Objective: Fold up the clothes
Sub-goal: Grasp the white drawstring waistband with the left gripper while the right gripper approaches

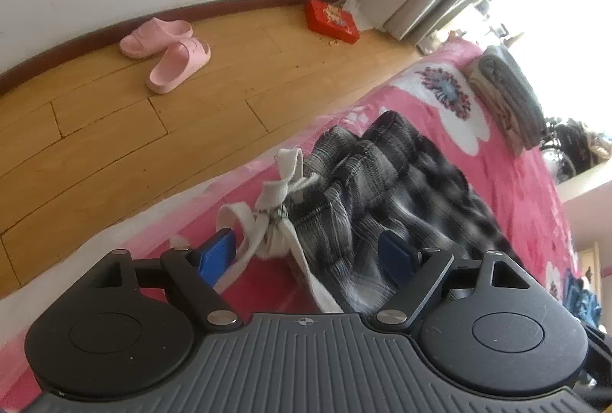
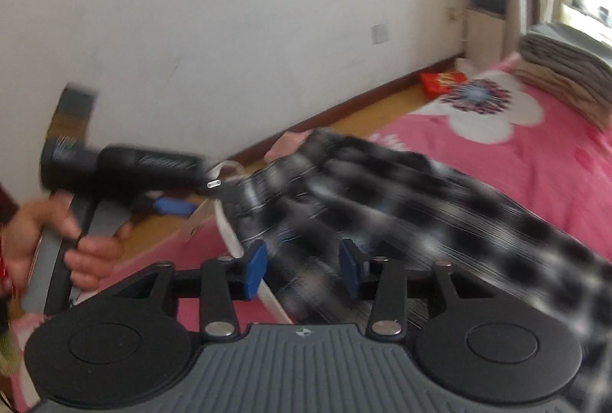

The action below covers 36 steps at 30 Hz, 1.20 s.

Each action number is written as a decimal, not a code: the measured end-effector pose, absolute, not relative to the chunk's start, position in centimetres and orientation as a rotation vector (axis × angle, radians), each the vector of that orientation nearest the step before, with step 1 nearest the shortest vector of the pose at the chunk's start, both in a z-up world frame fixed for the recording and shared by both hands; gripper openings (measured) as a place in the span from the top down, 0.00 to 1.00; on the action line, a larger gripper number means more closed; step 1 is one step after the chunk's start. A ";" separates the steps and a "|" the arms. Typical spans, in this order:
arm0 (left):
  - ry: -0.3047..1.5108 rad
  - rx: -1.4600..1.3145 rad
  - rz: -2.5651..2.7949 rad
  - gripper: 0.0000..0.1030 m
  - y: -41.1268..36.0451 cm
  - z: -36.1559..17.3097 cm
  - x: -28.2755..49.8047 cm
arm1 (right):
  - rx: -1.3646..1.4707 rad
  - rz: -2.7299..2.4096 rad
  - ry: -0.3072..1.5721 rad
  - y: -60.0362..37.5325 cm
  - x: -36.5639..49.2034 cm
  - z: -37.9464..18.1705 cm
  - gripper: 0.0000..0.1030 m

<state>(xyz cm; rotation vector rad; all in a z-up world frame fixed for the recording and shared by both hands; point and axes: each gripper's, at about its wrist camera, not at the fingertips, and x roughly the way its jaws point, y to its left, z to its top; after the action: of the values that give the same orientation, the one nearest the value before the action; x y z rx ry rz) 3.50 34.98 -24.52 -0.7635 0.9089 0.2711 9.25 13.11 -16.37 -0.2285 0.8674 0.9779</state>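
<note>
Black-and-white plaid trousers (image 1: pixel 382 183) lie crumpled on a pink flowered bedspread (image 1: pixel 508 183), their white drawstring (image 1: pixel 267 206) knotted at the waist near the bed's edge. My left gripper (image 1: pixel 306 256) stands wide open over the waist; drawstring and cloth lie between the blue pads (image 1: pixel 216 256), untouched. In the right wrist view the plaid trousers (image 2: pixel 420 191) are blurred. My right gripper (image 2: pixel 302 267) is open just above them, with cloth showing in the gap between the pads. A person's hand (image 2: pixel 76 240) holds the left tool's black housing (image 2: pixel 126 168) at the left.
A folded stack of grey and beige clothes (image 1: pixel 505 95) (image 2: pixel 566 76) sits at the bed's far end. On the wooden floor (image 1: pixel 114 145) beside the bed are pink slippers (image 1: pixel 164 49) and a red box (image 1: pixel 331 20). A white wall runs behind.
</note>
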 end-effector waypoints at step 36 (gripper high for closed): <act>0.990 -1.064 0.117 0.54 37.0 -21.8 6.1 | -0.720 0.901 0.466 22.7 2.9 -23.2 0.82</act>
<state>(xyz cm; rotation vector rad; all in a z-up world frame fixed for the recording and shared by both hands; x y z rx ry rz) 6.12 36.98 -21.75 -1.0640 0.9901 0.1166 2.93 22.72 -23.20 -0.7197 0.4657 0.9012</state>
